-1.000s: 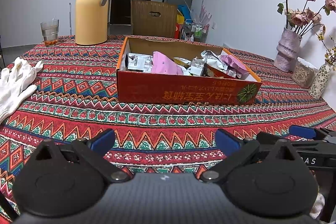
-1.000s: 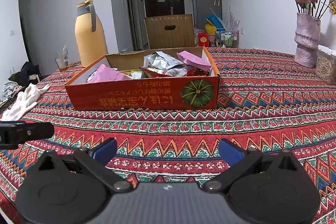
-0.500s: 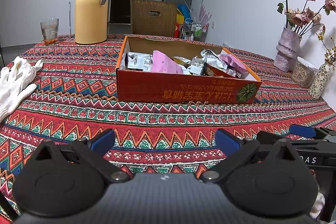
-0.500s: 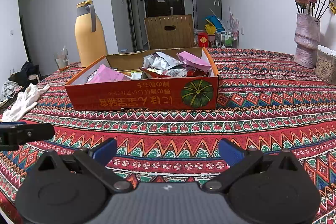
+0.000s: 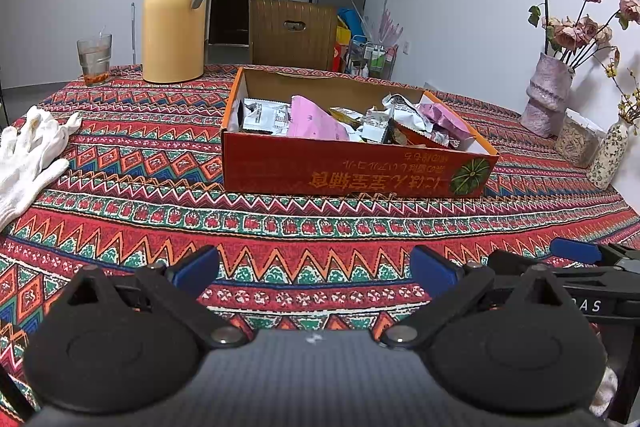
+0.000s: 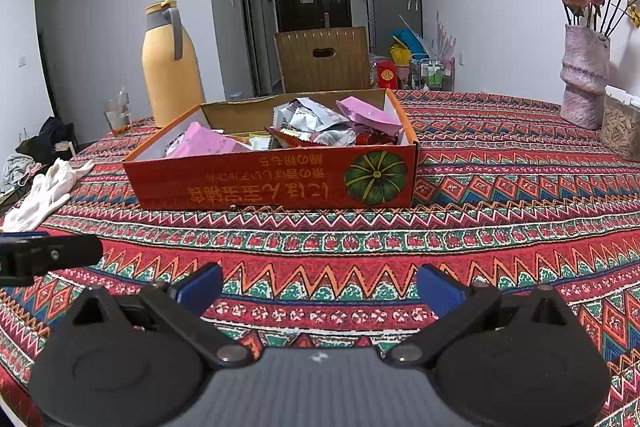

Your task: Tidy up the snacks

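Progress: judging by the tablecloth (image 5: pixel 120 163), no packets lie loose; sorting looks nearly done.
Box (image 6: pixel 280 183): at 12 o'clock of both grippers, well apart, holding the snacks (image 5: pixel 316 123) in a jumble.
Writing: orange characters, upside down, unreadable; pumpkin picture (image 6: pixel 375 178).
Left gripper (image 5: pixel 315 265): jaws spread, empty.
Right gripper (image 6: pixel 319 285): jaws spread, empty.

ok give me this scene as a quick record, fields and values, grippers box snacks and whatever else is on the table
left hand-held gripper: open, empty, above the tablecloth, short of the box
right hand-held gripper: open, empty, also short of the box
box: orange cardboard, open top, on the tablecloth
snacks: loose packets piled inside the box, pink and silver ones on top
thermos: yellow, upright, behind the box
glass: left of the thermos
gloves: white, far left
vase: holds dried roses, far right
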A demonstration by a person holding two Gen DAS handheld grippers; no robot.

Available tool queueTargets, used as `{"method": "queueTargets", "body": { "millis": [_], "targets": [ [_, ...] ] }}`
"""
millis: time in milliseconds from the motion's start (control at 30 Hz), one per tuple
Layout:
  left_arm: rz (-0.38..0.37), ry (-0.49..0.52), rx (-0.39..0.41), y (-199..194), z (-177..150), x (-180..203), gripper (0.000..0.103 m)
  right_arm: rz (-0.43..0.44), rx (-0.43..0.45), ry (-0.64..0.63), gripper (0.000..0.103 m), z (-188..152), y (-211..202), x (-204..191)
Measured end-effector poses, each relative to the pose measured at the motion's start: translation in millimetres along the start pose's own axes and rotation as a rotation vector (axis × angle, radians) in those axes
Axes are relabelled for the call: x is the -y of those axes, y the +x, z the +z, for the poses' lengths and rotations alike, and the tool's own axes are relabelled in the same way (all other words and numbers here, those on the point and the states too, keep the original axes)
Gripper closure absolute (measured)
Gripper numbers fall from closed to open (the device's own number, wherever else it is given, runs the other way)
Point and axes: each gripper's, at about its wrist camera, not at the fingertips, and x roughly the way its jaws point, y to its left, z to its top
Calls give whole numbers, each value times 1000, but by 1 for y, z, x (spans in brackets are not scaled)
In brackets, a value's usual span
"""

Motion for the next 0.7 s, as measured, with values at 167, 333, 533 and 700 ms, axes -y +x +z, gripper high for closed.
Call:
{"method": "queueTargets", "body": {
  "millis": [167,333,533,700],
  "targets": [
    [-1,-1,-1,0,0,0,0,0,0,0,0,0,0,0],
    [-3,-1,-2,0,0,0,0,0,-1,0,0,0,0,0],
    [-7,6,0,0,-1,1,0,0,-2,0,0,0,0,0],
    [-6,7,-1,1,-1,1,0,0,-6,0,0,-1,-1,1]
  ]
}}
